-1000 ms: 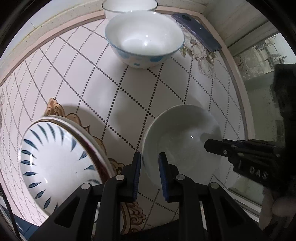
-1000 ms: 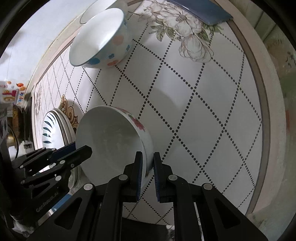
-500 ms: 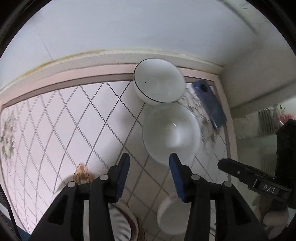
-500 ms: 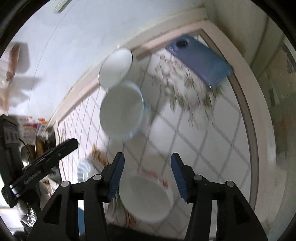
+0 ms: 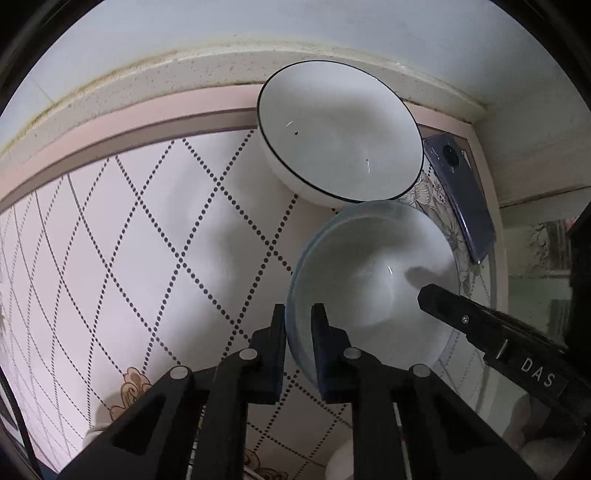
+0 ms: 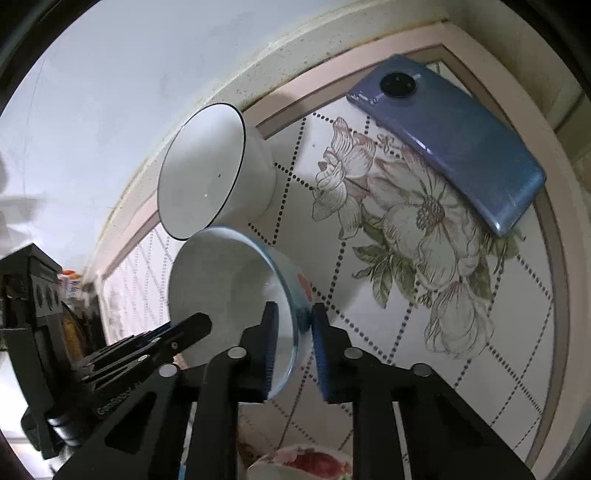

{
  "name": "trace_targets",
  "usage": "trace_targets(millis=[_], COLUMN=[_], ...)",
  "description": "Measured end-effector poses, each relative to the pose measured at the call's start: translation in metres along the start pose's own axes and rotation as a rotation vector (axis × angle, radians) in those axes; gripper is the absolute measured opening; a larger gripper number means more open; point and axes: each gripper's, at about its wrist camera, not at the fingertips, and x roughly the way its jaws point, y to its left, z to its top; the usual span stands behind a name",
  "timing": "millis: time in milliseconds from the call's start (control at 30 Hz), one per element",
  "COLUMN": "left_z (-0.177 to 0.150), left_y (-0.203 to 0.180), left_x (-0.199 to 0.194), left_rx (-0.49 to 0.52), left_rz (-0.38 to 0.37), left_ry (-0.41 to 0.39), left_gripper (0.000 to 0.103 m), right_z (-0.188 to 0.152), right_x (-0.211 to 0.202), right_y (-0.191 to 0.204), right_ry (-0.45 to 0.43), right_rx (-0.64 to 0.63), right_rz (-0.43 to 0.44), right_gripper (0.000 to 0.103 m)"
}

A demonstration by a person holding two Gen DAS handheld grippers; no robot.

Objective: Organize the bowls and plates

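Note:
A white bowl with a pale blue rim sits on the tiled counter; it also shows in the right wrist view. My left gripper is shut on its near-left rim. My right gripper is shut on its right rim. The right gripper's finger shows over the bowl in the left wrist view. A white bowl with a thin black rim stands just behind it by the wall; it also shows in the right wrist view.
A blue phone lies at the counter's back right corner, also seen in the left wrist view. The wall runs along the back. A flowered bowl's rim shows at the bottom of the right wrist view.
Both grippers let go of the flowered bowl, moved forward to the blue-rimmed bowl, and have closed on its rim, one on each side.

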Motion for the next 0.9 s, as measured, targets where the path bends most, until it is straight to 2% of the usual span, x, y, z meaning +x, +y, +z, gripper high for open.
trace_targets(millis=[167,433,733,900], left_z=[-0.003,-0.014,-0.041,-0.067], left_y=[-0.004,-0.012,-0.030,-0.037], left_x=[0.000,-0.023,-0.076,-0.098], left_rx=[0.020,0.053,0.105,0.134], left_rz=[0.024,0.032,-0.020,-0.043], left_ry=[-0.017,-0.055,-0.108,-0.121], left_gripper=[0.011,0.011,0.011,0.011], right_z=[-0.002,-0.013,-0.037,-0.066], right_x=[0.001,-0.007,-0.064,-0.104], right_y=[0.010,0.017,0.016,0.015], right_ry=[-0.009,-0.021,-0.068,-0.104], right_rx=[-0.055,-0.088,-0.111,-0.135], right_rz=[-0.049,-0.064,-0.044,-0.034], right_gripper=[0.017,0.017,0.017,0.017])
